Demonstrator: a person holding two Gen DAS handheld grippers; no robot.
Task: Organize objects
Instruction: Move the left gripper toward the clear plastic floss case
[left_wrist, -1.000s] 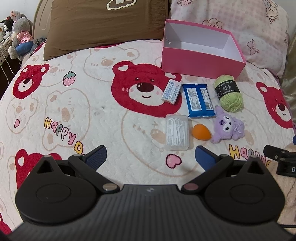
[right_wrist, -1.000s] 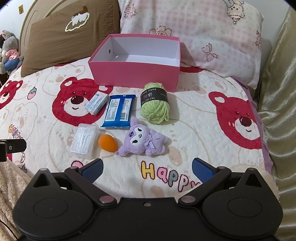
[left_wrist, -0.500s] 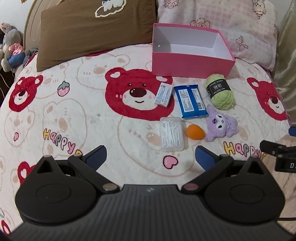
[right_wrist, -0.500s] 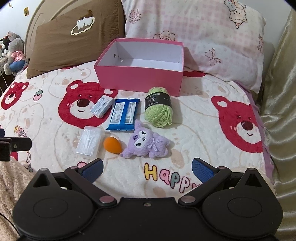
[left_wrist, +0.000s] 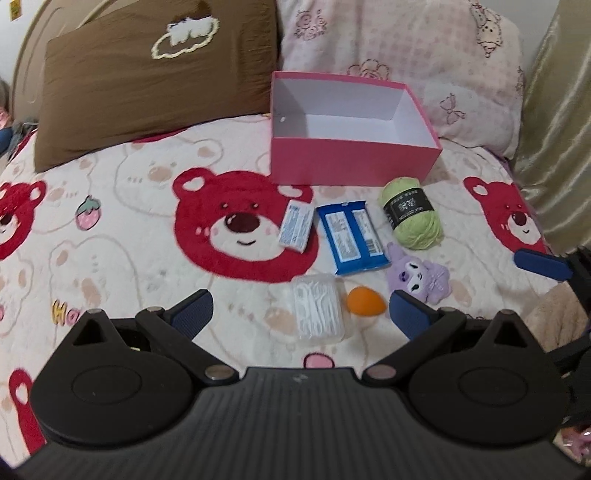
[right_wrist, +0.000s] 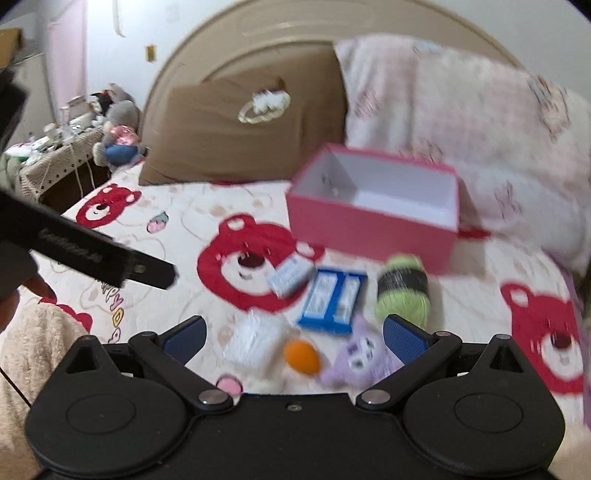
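Both tongs, left (left_wrist: 300, 308) and right (right_wrist: 293, 330), have closed in on the items before the box (left_wrist: 354, 162), jaws apart, empty; packing not begun.

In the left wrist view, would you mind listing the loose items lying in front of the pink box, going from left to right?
Small white-and-blue box → clear floss pick case → blue packet → orange sponge → green yarn ball. The purple plush overlaps the yarn's span, so I left it out.
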